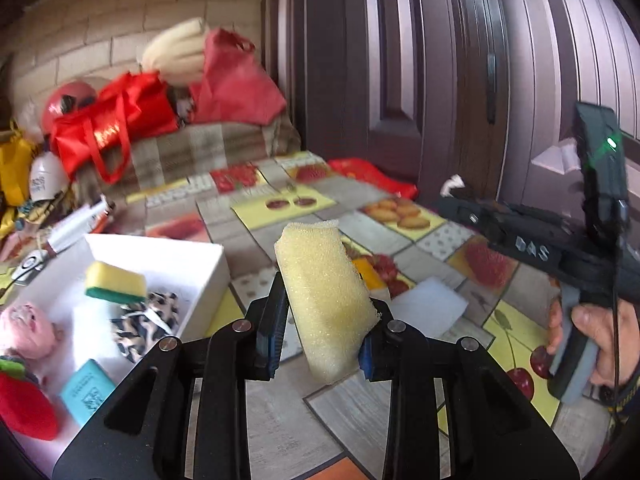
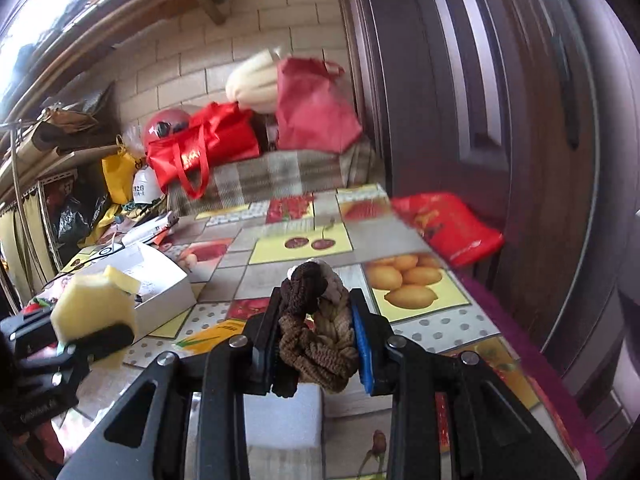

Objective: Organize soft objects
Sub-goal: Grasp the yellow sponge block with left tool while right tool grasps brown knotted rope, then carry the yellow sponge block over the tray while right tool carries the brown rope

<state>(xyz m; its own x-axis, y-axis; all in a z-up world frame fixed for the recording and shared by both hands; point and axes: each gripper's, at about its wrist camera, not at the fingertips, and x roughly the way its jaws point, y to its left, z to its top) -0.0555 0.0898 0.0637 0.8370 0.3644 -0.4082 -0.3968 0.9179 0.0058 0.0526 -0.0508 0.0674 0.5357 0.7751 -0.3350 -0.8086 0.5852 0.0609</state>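
My left gripper is shut on a pale yellow foam sponge and holds it above the table, right of the white box. The box holds a yellow-green sponge, a leopard-print scrunchie, a pink soft toy, a red plush and a teal packet. My right gripper is shut on a brown and beige knitted scrunchie. A white foam block lies under it. The left gripper with the sponge shows in the right wrist view.
The table wears a fruit-print cloth. Red bags and clutter pile at the far left. A red packet lies at the right edge by a dark door. The right gripper's body is at the right.
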